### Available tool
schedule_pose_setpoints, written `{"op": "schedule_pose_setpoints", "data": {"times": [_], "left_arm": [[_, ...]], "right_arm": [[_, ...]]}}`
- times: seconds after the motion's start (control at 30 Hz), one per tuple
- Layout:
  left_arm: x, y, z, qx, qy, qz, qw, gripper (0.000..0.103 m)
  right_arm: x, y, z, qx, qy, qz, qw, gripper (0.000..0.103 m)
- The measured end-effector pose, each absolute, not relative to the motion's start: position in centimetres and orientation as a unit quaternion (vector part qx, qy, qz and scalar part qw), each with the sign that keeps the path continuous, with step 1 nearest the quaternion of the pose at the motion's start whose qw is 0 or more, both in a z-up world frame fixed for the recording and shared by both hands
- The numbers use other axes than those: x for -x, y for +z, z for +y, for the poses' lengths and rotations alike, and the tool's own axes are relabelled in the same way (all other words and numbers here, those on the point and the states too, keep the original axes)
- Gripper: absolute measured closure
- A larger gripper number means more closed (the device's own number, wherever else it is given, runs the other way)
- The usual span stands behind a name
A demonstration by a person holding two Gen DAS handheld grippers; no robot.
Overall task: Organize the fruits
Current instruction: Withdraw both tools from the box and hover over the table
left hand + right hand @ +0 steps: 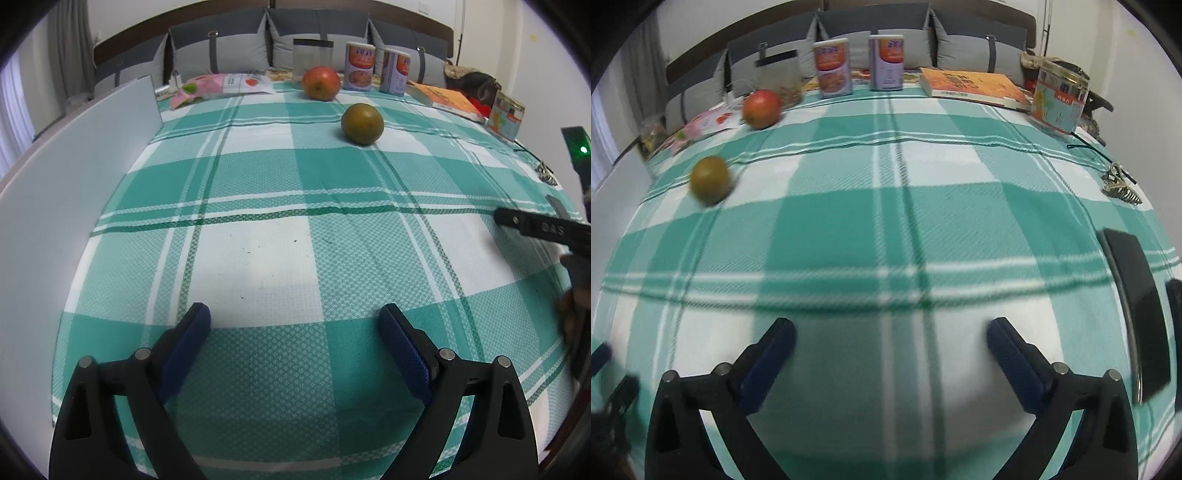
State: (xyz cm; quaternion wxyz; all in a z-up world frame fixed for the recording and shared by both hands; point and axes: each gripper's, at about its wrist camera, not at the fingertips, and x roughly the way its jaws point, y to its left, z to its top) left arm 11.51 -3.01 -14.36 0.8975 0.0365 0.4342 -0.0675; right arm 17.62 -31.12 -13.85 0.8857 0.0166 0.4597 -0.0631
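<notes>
A red-orange apple sits at the far side of the green-and-white checked cloth. A round green-brown fruit lies a little nearer and to its right. In the right wrist view the apple and the green-brown fruit are at the far left. My left gripper is open and empty, low over the near cloth, far from both fruits. My right gripper is open and empty over the near cloth; part of it shows at the left view's right edge.
A white board stands along the left. At the back are two cans, a clear jar, a pink packet, an orange book and a tin. A black flat device and a hair clip lie at right.
</notes>
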Motion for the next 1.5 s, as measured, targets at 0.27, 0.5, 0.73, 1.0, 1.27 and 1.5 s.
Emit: {"op": "schedule_pose_setpoints", "data": {"times": [0.27,0.5,0.73,1.0,1.27,1.5], "left_arm": [[-11.50,-14.37,-3.01,-0.036,-0.068,0.434,0.898,0.009],[-11.50,-14.37,-3.01,-0.037,-0.067,0.434,0.898,0.009],[-11.51,-14.39,-3.03,-0.037,-0.068,0.434,0.898,0.009],[-11.51,-14.39,-3.03,-0.036,-0.068,0.434,0.898,0.009],[-11.51,-14.37,-3.01,-0.036,-0.067,0.434,0.898,0.009],[-11.50,-14.38,-3.01,-0.036,-0.067,0.434,0.898,0.009]], "right_arm": [[-17.80,-13.79,-31.26,-0.022,-0.070,0.458,0.886,0.000],[-17.90,-13.85,-31.26,-0.022,-0.070,0.459,0.886,0.000],[-17.88,-13.83,-31.26,-0.022,-0.069,0.459,0.886,0.000],[-17.93,-13.87,-31.27,-0.022,-0.069,0.459,0.886,0.000],[-17.87,-13.81,-31.25,-0.022,-0.069,0.459,0.886,0.000],[-17.87,-13.81,-31.25,-0.022,-0.069,0.459,0.886,0.000]]}}
